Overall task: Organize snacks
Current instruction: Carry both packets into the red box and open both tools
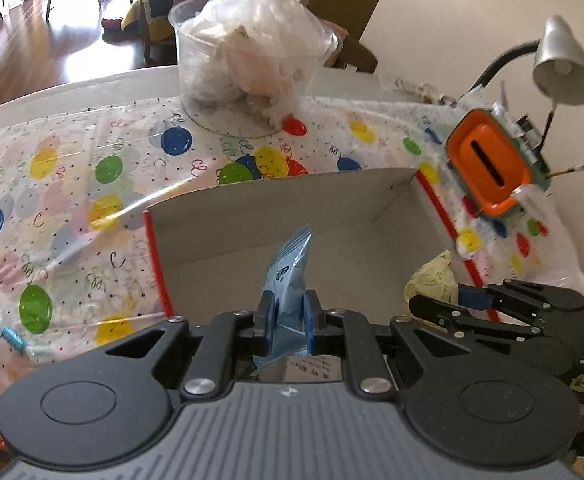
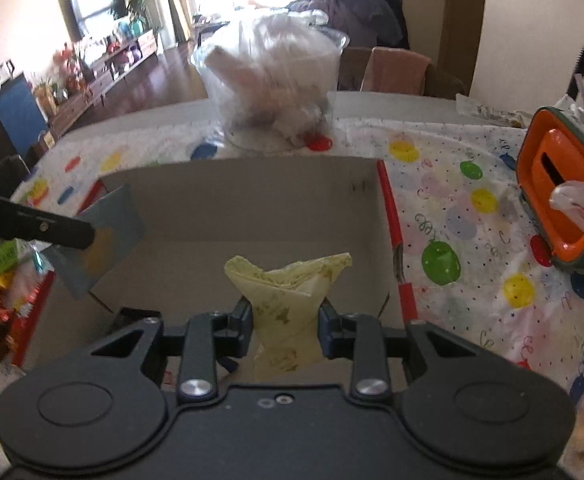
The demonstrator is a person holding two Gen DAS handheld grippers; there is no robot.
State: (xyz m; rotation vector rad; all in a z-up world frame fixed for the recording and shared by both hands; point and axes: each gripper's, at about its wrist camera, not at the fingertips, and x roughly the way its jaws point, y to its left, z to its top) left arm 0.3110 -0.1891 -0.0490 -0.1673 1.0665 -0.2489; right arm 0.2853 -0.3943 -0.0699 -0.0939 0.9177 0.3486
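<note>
Up close, we hold the left gripper [image 1: 288, 322] clamped tight on a blue packet [image 1: 288, 276], and the right gripper [image 2: 286, 326] pinched on a pale yellow packet [image 2: 288, 300], jaws only partly apart around it. Both packets hang over the cardboard box [image 1: 292, 196], whose floor looks bare where we can see it. Only the left view shows a blue screw [image 1: 12, 339] on the balloon cloth [image 1: 72, 184]; only the right view shows foil snacks [image 2: 2, 304] left of the box. Right of the box stands an orange holder [image 1: 487, 164]. Farther back, a clear tub [image 1: 244, 68] holds crumpled plastic bags [image 1: 260, 28]. Beyond it, the left view shows a grey lamp [image 1: 565, 66], the right a television [image 2: 92, 4].
</note>
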